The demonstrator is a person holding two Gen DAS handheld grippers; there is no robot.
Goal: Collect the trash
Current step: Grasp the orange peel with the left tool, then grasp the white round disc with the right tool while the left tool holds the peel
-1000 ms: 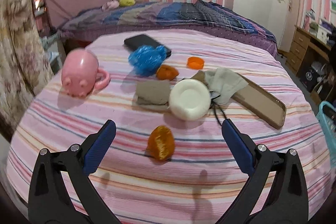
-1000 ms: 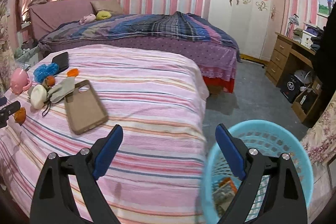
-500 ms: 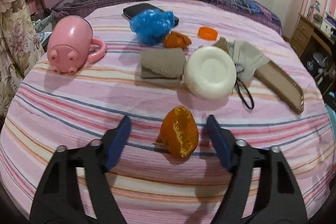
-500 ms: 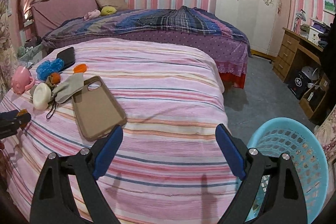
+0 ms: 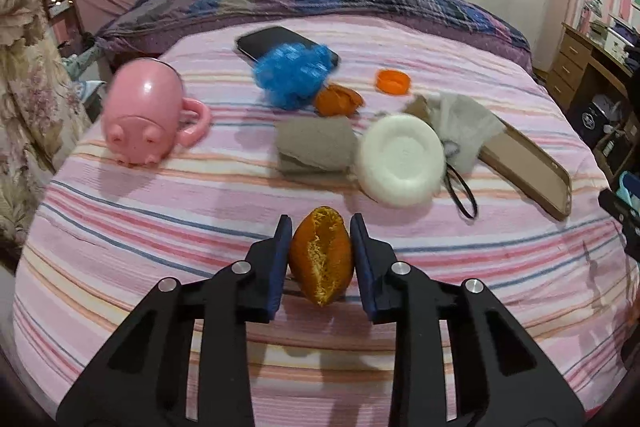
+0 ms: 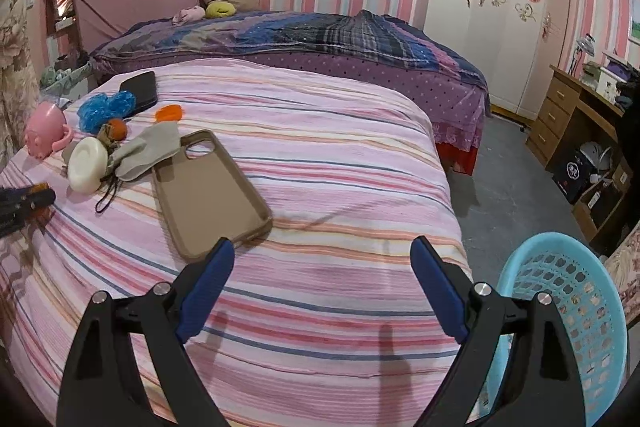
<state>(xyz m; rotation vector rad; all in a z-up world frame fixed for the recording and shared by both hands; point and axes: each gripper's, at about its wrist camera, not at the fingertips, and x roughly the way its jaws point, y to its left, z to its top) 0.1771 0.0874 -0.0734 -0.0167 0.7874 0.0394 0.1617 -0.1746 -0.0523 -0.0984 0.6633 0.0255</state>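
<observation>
My left gripper [image 5: 320, 229] is shut on an orange peel [image 5: 321, 259] just above the pink striped bedspread [image 5: 160, 227]. Further back lie another orange peel [image 5: 337, 100], an orange cap [image 5: 393, 81], a crumpled blue plastic bag [image 5: 292, 75] and a brown paper scrap [image 5: 316, 145]. My right gripper [image 6: 322, 259] is open and empty over the bed's near edge. A light-blue trash basket [image 6: 560, 315] stands on the floor to its right. The left gripper shows at the left edge of the right wrist view [image 6: 24, 201].
A pink pig mug [image 5: 146, 111], a black phone [image 5: 276, 43], a white round dish [image 5: 400, 161], a grey cloth [image 5: 464, 123], a black hair tie [image 5: 464, 195] and a tan phone case [image 6: 208, 191] lie on the bed. A wooden desk [image 6: 576, 115] stands at the right.
My left gripper moved forward around the orange peel and closed on it. My right gripper shifted left, so the basket now sits at the right edge of its view.
</observation>
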